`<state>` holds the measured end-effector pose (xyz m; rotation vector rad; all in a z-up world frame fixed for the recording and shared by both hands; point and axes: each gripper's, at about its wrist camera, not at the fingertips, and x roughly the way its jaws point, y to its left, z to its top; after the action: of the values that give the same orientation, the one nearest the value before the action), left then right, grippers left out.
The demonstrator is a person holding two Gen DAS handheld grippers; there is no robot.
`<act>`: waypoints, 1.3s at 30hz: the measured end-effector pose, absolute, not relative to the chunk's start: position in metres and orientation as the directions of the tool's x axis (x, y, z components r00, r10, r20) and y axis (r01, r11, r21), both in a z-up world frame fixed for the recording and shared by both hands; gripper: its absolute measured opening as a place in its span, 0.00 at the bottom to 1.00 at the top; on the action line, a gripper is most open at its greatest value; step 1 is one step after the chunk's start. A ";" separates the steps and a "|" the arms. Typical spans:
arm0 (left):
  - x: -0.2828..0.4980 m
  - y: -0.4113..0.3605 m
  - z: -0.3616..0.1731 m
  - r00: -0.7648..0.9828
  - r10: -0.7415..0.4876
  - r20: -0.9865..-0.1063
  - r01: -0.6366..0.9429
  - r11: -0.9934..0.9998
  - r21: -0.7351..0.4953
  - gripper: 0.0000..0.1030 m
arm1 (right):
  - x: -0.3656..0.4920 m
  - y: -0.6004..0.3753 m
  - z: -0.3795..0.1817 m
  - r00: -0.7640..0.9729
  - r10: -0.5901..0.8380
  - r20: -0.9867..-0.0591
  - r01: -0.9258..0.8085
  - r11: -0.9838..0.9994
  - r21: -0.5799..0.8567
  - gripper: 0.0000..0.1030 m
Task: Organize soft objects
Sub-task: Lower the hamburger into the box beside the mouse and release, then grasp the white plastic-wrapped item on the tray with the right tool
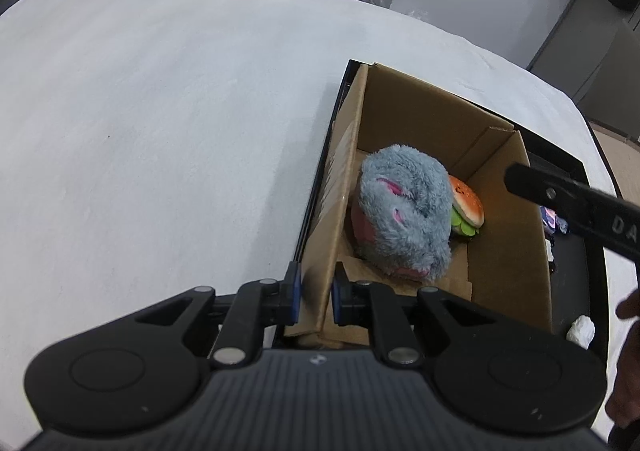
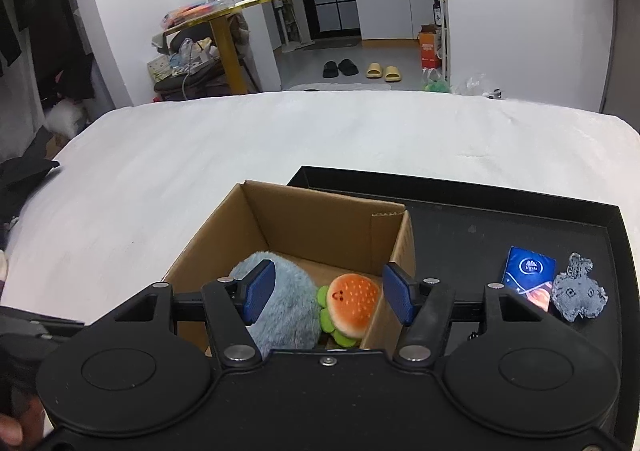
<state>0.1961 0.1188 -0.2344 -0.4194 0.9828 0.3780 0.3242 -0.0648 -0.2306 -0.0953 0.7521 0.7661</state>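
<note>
A cardboard box (image 1: 508, 251) (image 2: 312, 219) stands in a black tray (image 2: 480, 211) on the white bed. In the box lie a fluffy blue-grey plush (image 1: 400, 211) (image 2: 280, 307) and a small burger plush (image 1: 466, 207) (image 2: 352, 303). My left gripper (image 1: 314, 295) is shut on the box's near left wall. My right gripper (image 2: 326, 293) is open and empty just above the burger plush; one of its fingers (image 1: 560, 197) shows in the left wrist view over the box's right side.
On the tray right of the box lie a blue tissue pack (image 2: 528, 275) and a small grey knitted toy (image 2: 578, 295). A crumpled white tissue (image 1: 582, 329) lies in the tray's near corner. The white bed (image 1: 160, 131) spreads to the left and beyond.
</note>
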 end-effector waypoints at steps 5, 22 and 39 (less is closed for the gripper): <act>0.195 0.112 -0.230 0.509 0.133 -0.851 -0.478 0.866 -0.150 0.16 | 0.320 -0.078 -0.230 0.478 0.578 -0.662 -0.636 0.747 0.193 0.60; 0.199 0.088 -0.214 0.534 0.186 -0.825 -0.466 0.879 -0.104 0.60 | 0.315 -0.131 -0.247 0.481 0.510 -0.713 -0.563 0.803 0.195 0.63; 0.210 0.065 -0.219 0.499 0.234 -0.834 -0.493 0.868 -0.052 0.74 | 0.322 -0.202 -0.279 0.491 0.424 -0.761 -0.449 0.872 0.195 0.63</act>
<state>0.2098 0.0649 -0.2186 -0.3014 0.9528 0.4478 0.3224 -0.2015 -0.2794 -0.0307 0.9146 0.5301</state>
